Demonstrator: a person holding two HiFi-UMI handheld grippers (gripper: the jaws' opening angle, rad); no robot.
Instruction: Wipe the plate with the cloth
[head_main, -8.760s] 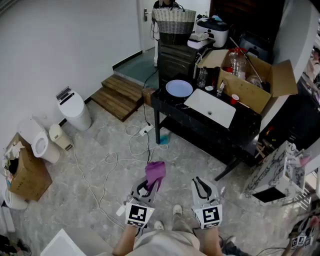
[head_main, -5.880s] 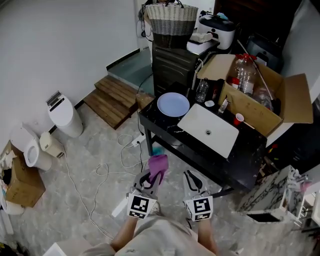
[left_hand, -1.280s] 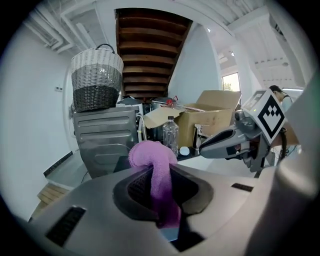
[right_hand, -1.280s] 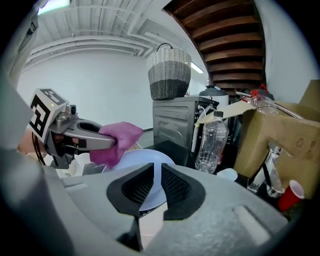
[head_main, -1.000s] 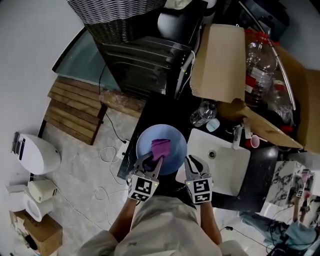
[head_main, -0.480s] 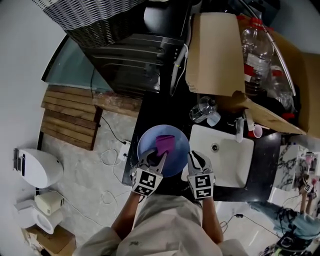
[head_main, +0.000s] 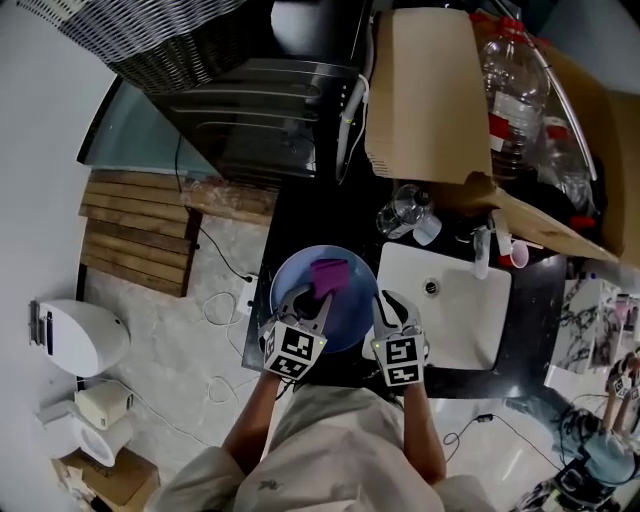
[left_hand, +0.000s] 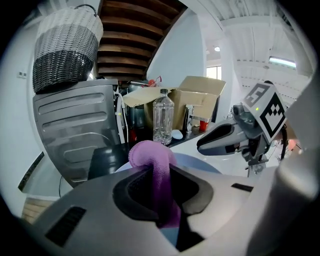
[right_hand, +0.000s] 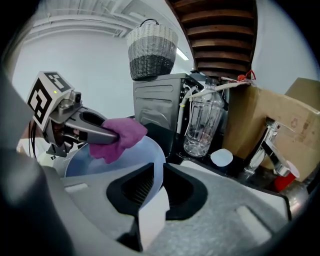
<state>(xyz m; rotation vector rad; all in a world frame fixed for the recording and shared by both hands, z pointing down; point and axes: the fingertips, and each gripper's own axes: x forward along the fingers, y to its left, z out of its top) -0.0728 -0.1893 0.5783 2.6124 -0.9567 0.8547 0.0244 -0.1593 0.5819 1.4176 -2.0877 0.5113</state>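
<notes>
You were at the wiping step itself, as far as these views let me judge: both tools were on the job and the stroke was either just starting or under way. Your left claw (head_main: 316, 303) was clamped on the purple cloth (head_main: 328, 274); its own camera showed the fabric pinched between the jaws, with a rounded wad bulging out past the tips (left_hand: 150, 157). Your right claw (head_main: 389, 304) was closed on the near right rim of the blue plate (head_main: 291, 286), the rim running straight down between its pads (right_hand: 152, 197), so it was acting as the steadying hand. The blue plate sat over the near left corner of the black surface (head_main: 300, 215), just beside the white sink (head_main: 470, 320); whether it lay flat or was tipped up by your grip I could not tell. The purple cloth lay over the far half of the blue plate, ahead of the left claw's tips, and from the right gripper view it hung against or barely above the inner face (right_hand: 120, 136); contact was not clear. The next move, I judged, called for pressing the wad down onto the plate and sweeping it across the bowl and round the rim, while you kept the right grip firm so the plate would not slide or twist toward the sink.
</notes>
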